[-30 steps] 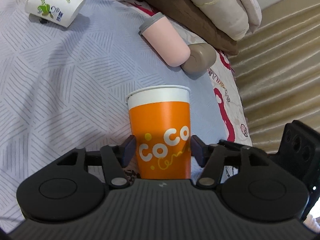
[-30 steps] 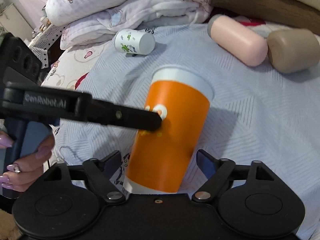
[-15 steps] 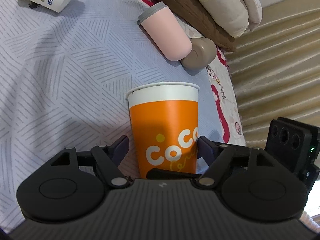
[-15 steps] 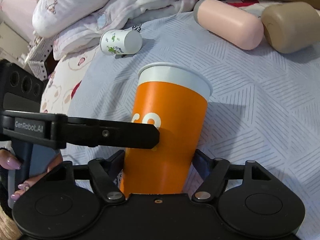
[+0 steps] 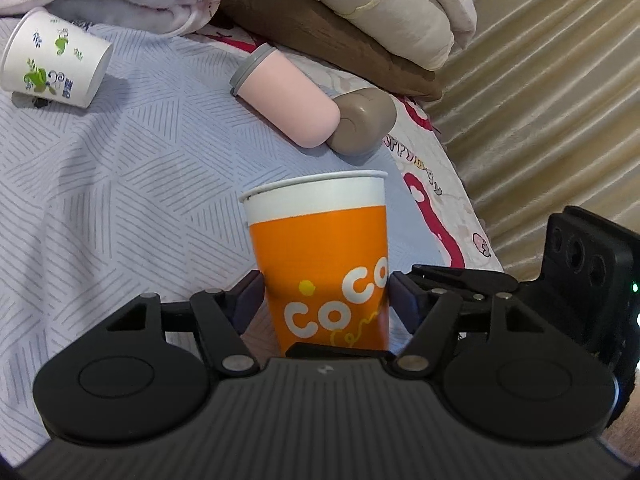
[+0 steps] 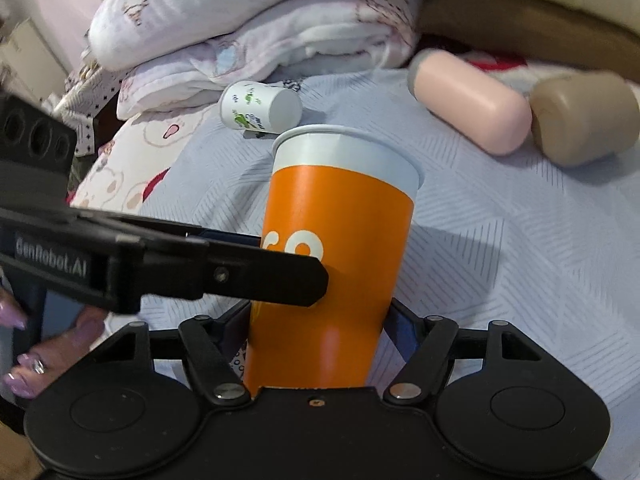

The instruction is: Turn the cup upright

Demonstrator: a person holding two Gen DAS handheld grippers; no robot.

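An orange paper cup with a white rim band and white "CoCo" lettering stands rim up between both grippers, over the pale striped bedspread. My left gripper has its fingers against the cup's two sides. In the right wrist view the same cup sits between my right gripper's fingers, which press its lower sides. The left gripper's finger crosses in front of the cup from the left. The cup's base is hidden behind the gripper bodies.
A white paper cup with green print lies on its side at the back left. A pink tumbler and a tan cup lie side by side behind the orange cup. Folded blankets pile along the back. A curtain hangs right.
The orange cup has gone from tilted to nearly upright. The right gripper's fingers have closed in onto its lower sides. The left gripper opened briefly, then closed on the cup again.
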